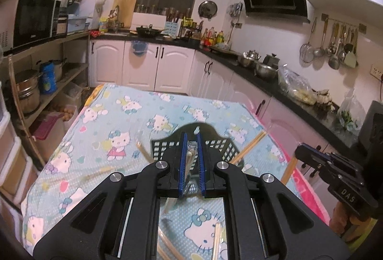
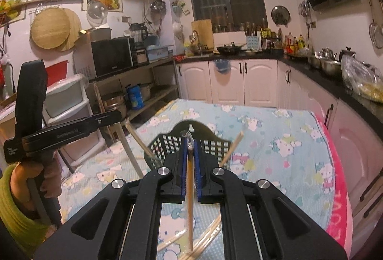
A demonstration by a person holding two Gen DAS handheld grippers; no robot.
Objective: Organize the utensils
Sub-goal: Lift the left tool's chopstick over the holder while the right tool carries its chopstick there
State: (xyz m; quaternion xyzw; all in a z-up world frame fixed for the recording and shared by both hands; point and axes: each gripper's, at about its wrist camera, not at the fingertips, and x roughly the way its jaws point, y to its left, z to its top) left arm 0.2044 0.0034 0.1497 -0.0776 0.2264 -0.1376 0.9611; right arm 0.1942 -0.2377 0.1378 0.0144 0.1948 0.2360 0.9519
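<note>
The left gripper (image 1: 191,140) is clamped on a wrapped pair of chopsticks (image 1: 190,159), blue pads nearly together, the pair running lengthwise between them with its clear wrapper tip poking out at 12 o'clock. Straight ahead of it stands the black basket (image 1: 165,148), mesh-walled with a tall arched back, on the cat-print cloth (image 1: 124,116). Sticks (image 1: 143,152) already lean out of the basket toward 10 o'clock, and more (image 1: 251,145) toward 2 o'clock. Loose pairs (image 1: 216,242) lie on the cloth at 6 o'clock, under the gripper body.

The right gripper (image 2: 190,148) is likewise closed on a single bare-looking chopstick (image 2: 189,193), held along the finger line, its long tail hanging down to 6 o'clock; whether a second stick is hidden behind it I cannot tell. The basket (image 2: 162,145) sits just beyond its tips, with sticks angled out at 10 (image 2: 140,142) and at 2 o'clock (image 2: 233,145). In that view the other handle shows at 9 o'clock, well to the side.

Both loads seem ready to drop in. To do it well, I would tip each gripper so the leading end points down into the open mouth, clear of the front mesh and the leaning sticks, and let go only once the tip is below the rim. Going one hand at a time should avoid the grippers crowding each other. The basket looks light, so a nudge against its wall could slide or topple it.
</note>
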